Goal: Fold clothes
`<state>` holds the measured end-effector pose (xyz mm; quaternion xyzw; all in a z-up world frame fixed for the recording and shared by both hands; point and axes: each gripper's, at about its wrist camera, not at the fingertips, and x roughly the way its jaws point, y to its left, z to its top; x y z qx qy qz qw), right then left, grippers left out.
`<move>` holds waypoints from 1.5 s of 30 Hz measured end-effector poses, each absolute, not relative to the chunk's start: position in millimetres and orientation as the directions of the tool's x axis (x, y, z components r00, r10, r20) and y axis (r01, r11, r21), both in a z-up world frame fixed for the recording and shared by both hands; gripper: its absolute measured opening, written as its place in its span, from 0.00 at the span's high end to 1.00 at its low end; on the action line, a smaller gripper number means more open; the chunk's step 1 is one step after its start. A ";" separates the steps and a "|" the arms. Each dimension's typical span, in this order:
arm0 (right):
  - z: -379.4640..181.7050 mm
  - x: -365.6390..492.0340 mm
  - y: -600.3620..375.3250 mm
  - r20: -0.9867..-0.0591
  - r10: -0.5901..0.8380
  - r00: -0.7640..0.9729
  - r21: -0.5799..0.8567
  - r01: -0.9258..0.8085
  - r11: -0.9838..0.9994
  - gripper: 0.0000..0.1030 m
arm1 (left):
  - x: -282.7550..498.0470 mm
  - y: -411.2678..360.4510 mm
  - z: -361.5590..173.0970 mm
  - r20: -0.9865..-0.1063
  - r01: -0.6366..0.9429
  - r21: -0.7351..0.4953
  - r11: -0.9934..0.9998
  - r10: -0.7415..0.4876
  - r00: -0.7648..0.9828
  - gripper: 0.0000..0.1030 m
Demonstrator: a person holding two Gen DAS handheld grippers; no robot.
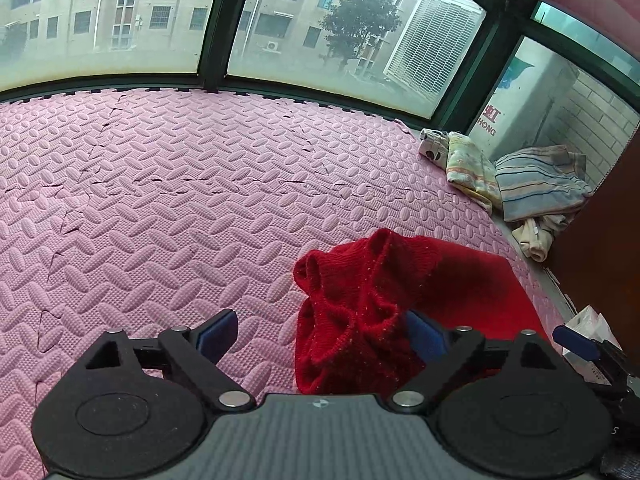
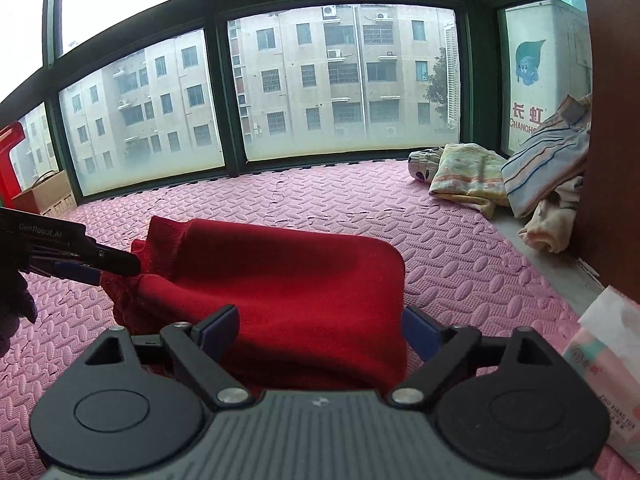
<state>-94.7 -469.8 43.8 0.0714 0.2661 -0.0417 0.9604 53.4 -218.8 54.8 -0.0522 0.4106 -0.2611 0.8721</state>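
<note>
A red knitted garment lies folded in a thick bundle on the pink foam mat. In the left wrist view my left gripper stands open over the bundle's crumpled left end, its right pad above the knit and its left pad over bare mat. From the side, the same gripper shows at that end of the garment. My right gripper is open, and the bundle's near right edge lies between its spread pads. One blue pad of it shows at the right edge of the left wrist view.
A pile of clothes sits at the far right: a striped piece, a yellow flowered cloth and a cream one. A brown cabinet side and a tissue pack stand on the right. Windows line the back, with a cardboard box at the left.
</note>
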 end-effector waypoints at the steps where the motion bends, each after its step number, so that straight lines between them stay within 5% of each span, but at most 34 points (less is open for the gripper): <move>1: 44.5 -94.1 -466.7 -0.516 -0.038 0.856 0.113 0.112 0.987 0.12 | 49.6 -217.2 56.0 -0.688 0.415 -0.294 0.861 -0.492 0.534 0.05; 14: 44.2 -55.2 -433.5 -0.535 0.010 0.845 0.116 0.062 0.991 0.11 | 24.1 -200.3 59.2 -0.685 0.407 -0.246 0.880 -0.455 0.570 0.00; 20: 39.1 -70.5 -425.5 -0.526 -0.006 0.850 0.126 0.085 0.988 0.00 | 8.0 -196.3 53.3 -0.703 0.413 -0.208 0.887 -0.429 0.567 0.00; 45: 29.5 -115.7 -408.4 -0.592 -0.127 0.796 0.172 0.278 0.945 0.00 | -44.1 -192.4 35.0 -0.738 0.438 -0.189 0.879 -0.421 0.527 0.00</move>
